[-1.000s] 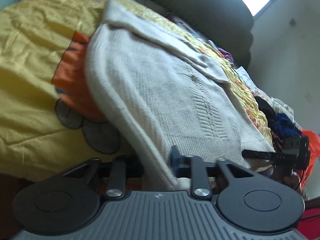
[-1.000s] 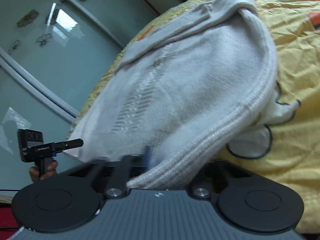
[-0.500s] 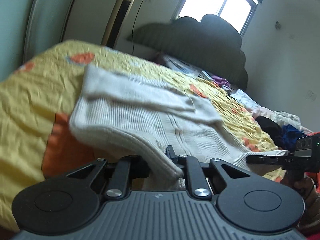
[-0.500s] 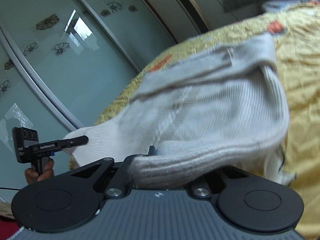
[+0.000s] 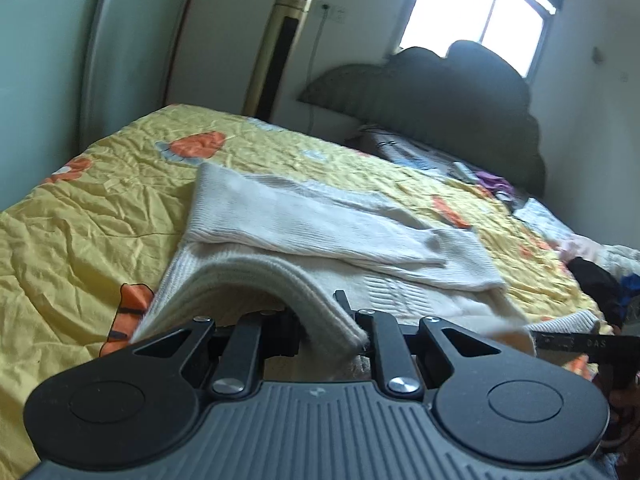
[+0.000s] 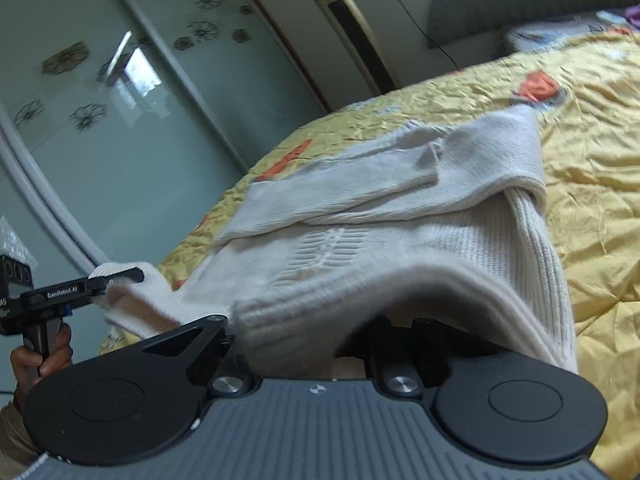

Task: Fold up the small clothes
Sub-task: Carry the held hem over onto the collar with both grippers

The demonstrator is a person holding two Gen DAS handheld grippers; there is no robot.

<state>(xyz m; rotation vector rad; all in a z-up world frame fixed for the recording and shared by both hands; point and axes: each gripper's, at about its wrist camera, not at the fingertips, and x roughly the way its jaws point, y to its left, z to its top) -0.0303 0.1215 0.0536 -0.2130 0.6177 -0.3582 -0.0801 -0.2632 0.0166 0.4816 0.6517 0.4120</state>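
A cream knit sweater lies on a yellow bedspread, its sleeves folded across the body. My left gripper is shut on the ribbed hem, which arches up off the bed over its fingers. At the right edge of that view, my right gripper holds the other hem corner. In the right wrist view the sweater drapes over my right gripper, which is shut on the hem and mostly hidden by it. At the left, my left gripper pinches its hem corner, with a hand on the handle.
A dark headboard and small items are at the bed's far end. Loose clothes are piled at the right. A gold tower unit stands by the wall. Frosted sliding doors run along the bed's left side.
Both grippers have risen with the hem and carried it toward the sweater's far end. The hem now arches off the bed, and both views have tilted up to show the room.
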